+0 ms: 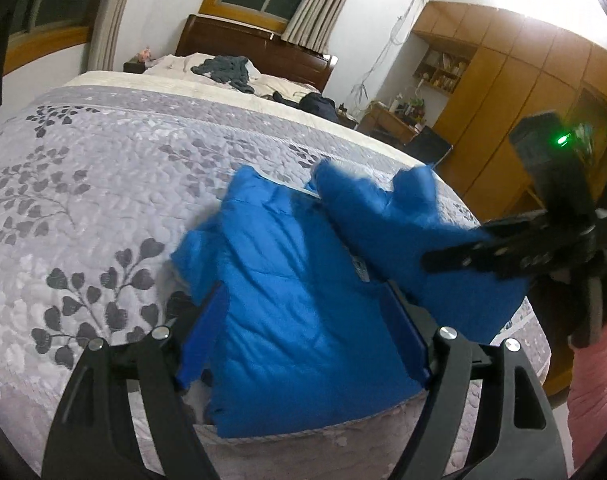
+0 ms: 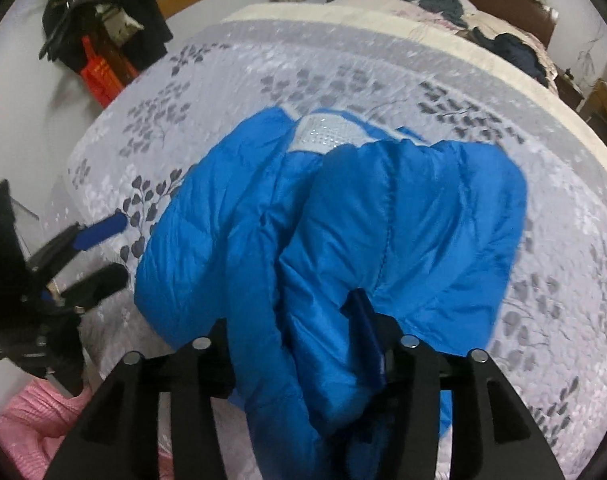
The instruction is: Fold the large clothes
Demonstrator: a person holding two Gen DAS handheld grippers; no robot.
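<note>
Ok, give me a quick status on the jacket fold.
Left claw open, clear of fabric. Right claw gripping a lifted flap of the blue jacket. Jacket partly folded on the bedspread. Nothing in the way.

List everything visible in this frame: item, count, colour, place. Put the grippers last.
Puffer jacket: one, bright blue, pale lining at collar, near edge of bed.
Bedspread: one, lilac-grey with dark leaf print, covering bed.
Loose clothes: two dark heaps, by the headboard.
Headboard: one, dark wood, far end.
Wardrobe: one, light wood, right wall.
Left gripper: open, over jacket's hem.
Right gripper: holding a lifted jacket fold.
</note>
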